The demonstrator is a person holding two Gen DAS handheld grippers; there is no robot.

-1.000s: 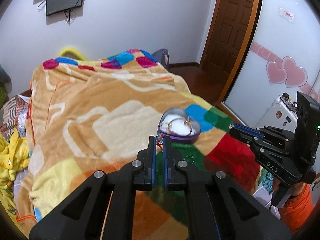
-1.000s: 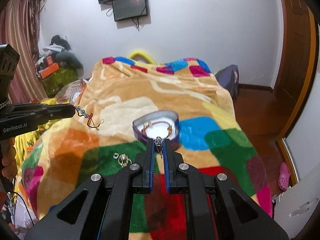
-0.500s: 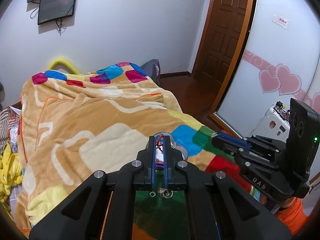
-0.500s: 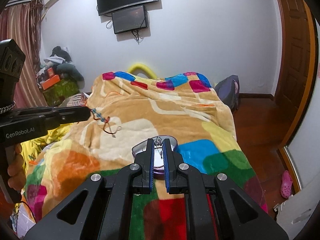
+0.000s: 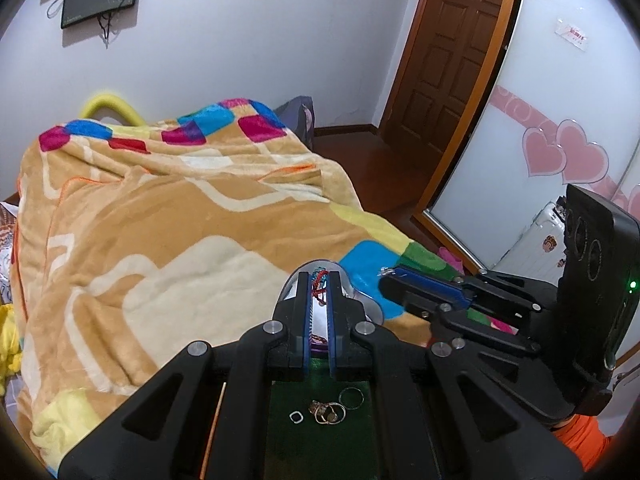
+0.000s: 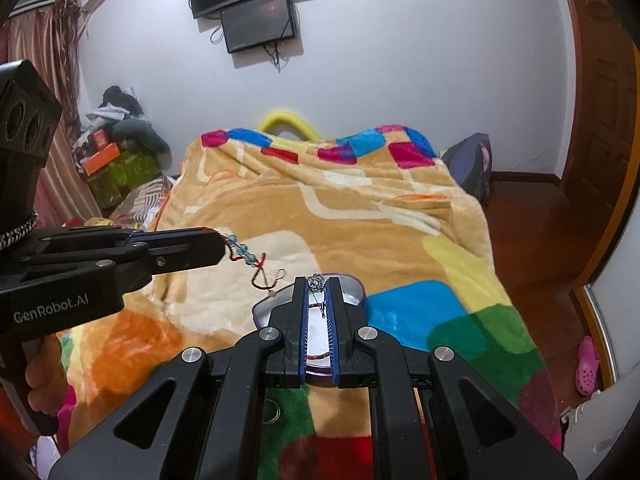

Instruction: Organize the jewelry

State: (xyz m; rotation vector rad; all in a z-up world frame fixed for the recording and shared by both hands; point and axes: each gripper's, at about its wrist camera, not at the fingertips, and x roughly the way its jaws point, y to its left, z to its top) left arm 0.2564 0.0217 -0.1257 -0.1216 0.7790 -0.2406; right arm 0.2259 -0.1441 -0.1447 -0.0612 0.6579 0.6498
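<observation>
My left gripper [image 5: 319, 278] is shut on a red cord bracelet with teal beads [image 5: 318, 282], which dangles from its tip in the right wrist view [image 6: 250, 262]. My right gripper [image 6: 317, 282] is shut on a silver pendant necklace [image 6: 316, 281]; it also shows in the left wrist view [image 5: 394, 274]. Both are held just above a purple heart-shaped tin [image 6: 352, 294] with a white lining, which holds a brown bracelet [image 6: 318, 356]. The tin is mostly hidden behind the fingers. Loose rings and earrings [image 5: 328, 412] lie on the green blanket patch below my left gripper.
A colourful plush blanket [image 6: 360, 224] covers the bed. A silver ring [image 6: 272, 410] lies on the green patch. A brown door [image 5: 452, 68] and a mirrored wardrobe with pink hearts [image 5: 560, 156] stand at the right. Clutter [image 6: 116, 148] is piled at the far left.
Both grippers have risen and drawn in over the heart-shaped tin, each still holding its piece. The tin has slid under the fingertips in both views.
</observation>
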